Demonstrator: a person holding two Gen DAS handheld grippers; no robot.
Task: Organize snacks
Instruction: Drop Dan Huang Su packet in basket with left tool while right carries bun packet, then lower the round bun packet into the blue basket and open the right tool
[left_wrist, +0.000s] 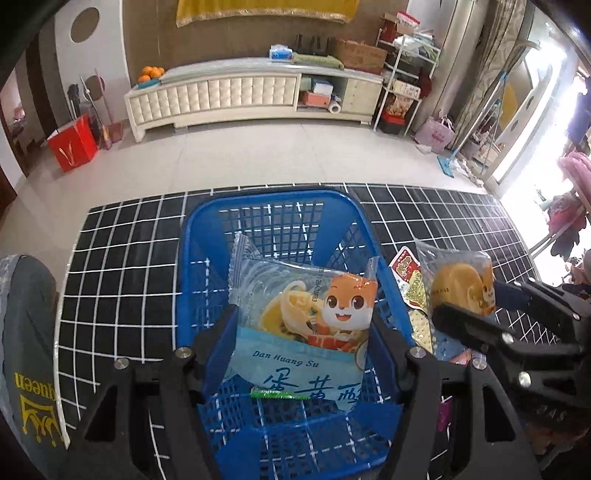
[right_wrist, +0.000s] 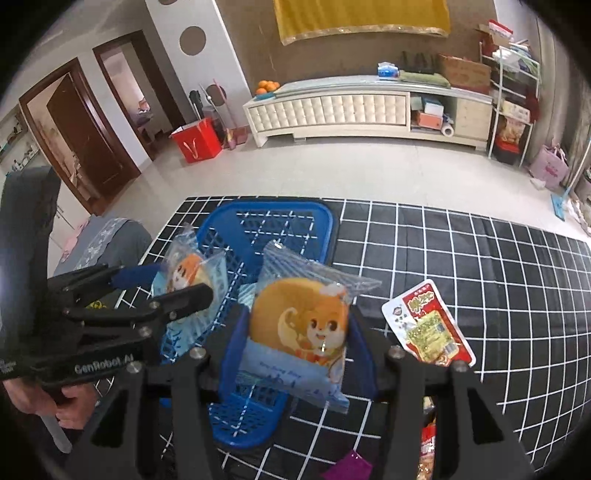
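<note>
A blue plastic basket (left_wrist: 258, 195) (right_wrist: 266, 206) stands on a black tablecloth with a white grid (left_wrist: 129, 277) (right_wrist: 480, 277). My left gripper (left_wrist: 304, 317) is shut on an egg-yolk pastry packet (left_wrist: 303, 332) with a cartoon fox, held upright above the basket's inside. My right gripper (right_wrist: 297, 321) is shut on a second pastry packet (right_wrist: 299, 325) of the same kind, over the basket's right edge. Each gripper shows in the other's view: the left gripper (right_wrist: 181, 282) with its packet (right_wrist: 188, 269), the right gripper (left_wrist: 476, 295) with its packet (left_wrist: 458, 277).
A red snack packet (right_wrist: 428, 325) (left_wrist: 404, 266) lies on the cloth right of the basket. A purple packet (right_wrist: 347, 465) and another snack (right_wrist: 428, 443) lie near the front edge. A small green wrapper (left_wrist: 277, 396) lies in the basket. A grey cushion (left_wrist: 29, 332) sits at the left.
</note>
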